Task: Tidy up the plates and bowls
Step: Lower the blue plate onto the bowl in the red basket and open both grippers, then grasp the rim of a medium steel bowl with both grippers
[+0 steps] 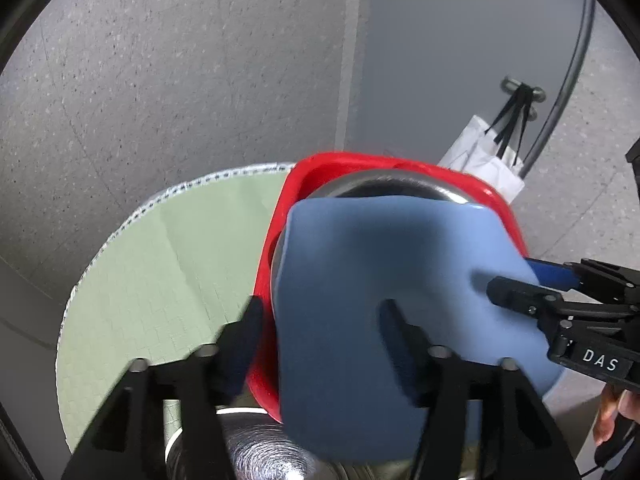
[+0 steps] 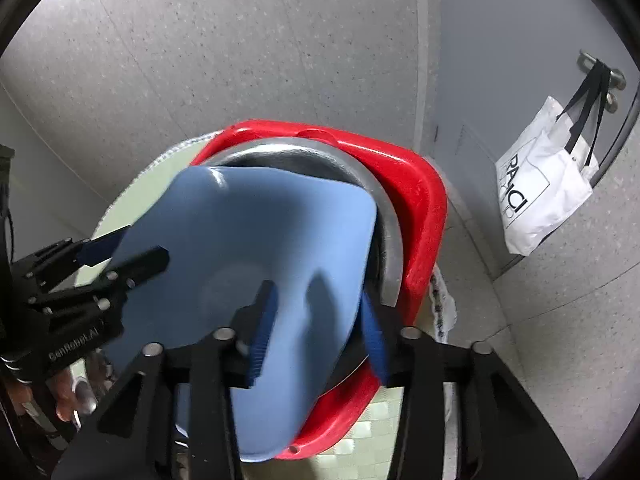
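Observation:
A light blue square plate [image 1: 372,292] is held tilted over a red square basin [image 1: 404,170] that holds a steel bowl [image 1: 384,182]. Both grippers straddle opposite edges of the plate. My left gripper [image 1: 324,344] has one finger under the plate and one on top. It shows at the left of the right wrist view [image 2: 128,254]. My right gripper [image 2: 320,332] has its blue pads [image 2: 262,332] on either side of the plate's [image 2: 256,232] right edge. It shows at the right of the left wrist view [image 1: 516,284]. The basin [image 2: 416,196] and the bowl [image 2: 384,216] lie behind.
The basin stands on a round table with a pale green checked cloth [image 1: 160,272]. Another steel dish [image 1: 260,452] lies near the left gripper's base. A white tote bag [image 2: 548,176] hangs on a door handle at the right. Speckled grey floor surrounds the table.

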